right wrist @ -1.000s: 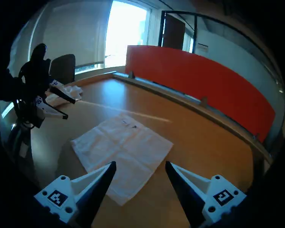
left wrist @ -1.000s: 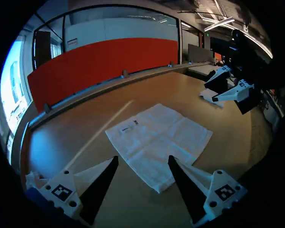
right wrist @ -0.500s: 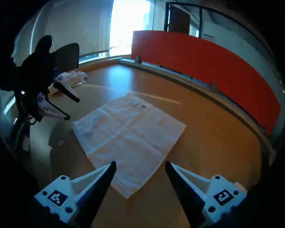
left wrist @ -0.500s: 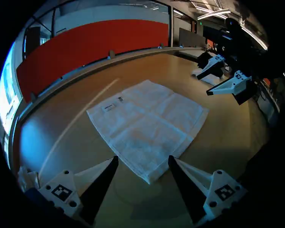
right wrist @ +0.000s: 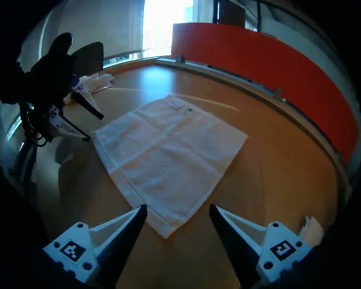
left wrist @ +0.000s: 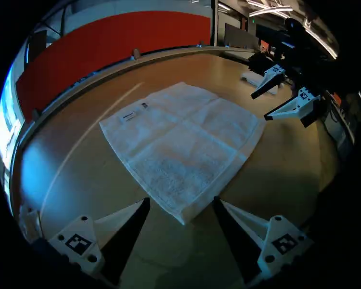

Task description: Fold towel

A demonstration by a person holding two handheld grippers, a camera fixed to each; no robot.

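Both tools have dropped lower and closer to the towel (left wrist: 180,130) than a second ago, so it now looms larger in the left gripper view and the right gripper view. It lies spread flat on the worktop (left wrist: 74,159), unfolded, one layer so far as I can tell, with its label (left wrist: 128,115) at the far edge.

My left tool (left wrist: 180,200) is released, jaws wide apart and holding nothing, and one towel corner sits just between its fingers. My right tool (right wrist: 177,207) is likewise released and empty, with the neighbouring corner lying just ahead of the gap. In the right gripper view the left tool's lower tip appears right at its corner. I can't tell whether it touches the cloth.

I take this to be the approach before the first fold: nothing is gripped yet. Next I need to bring each tool down until the lower finger slips under its corner, then close on the cloth. The towel is thin and limp, so the pinch must catch the hem itself. With both corners held, I'd lift together and carry that edge over to the opposite side, keeping the corners level.
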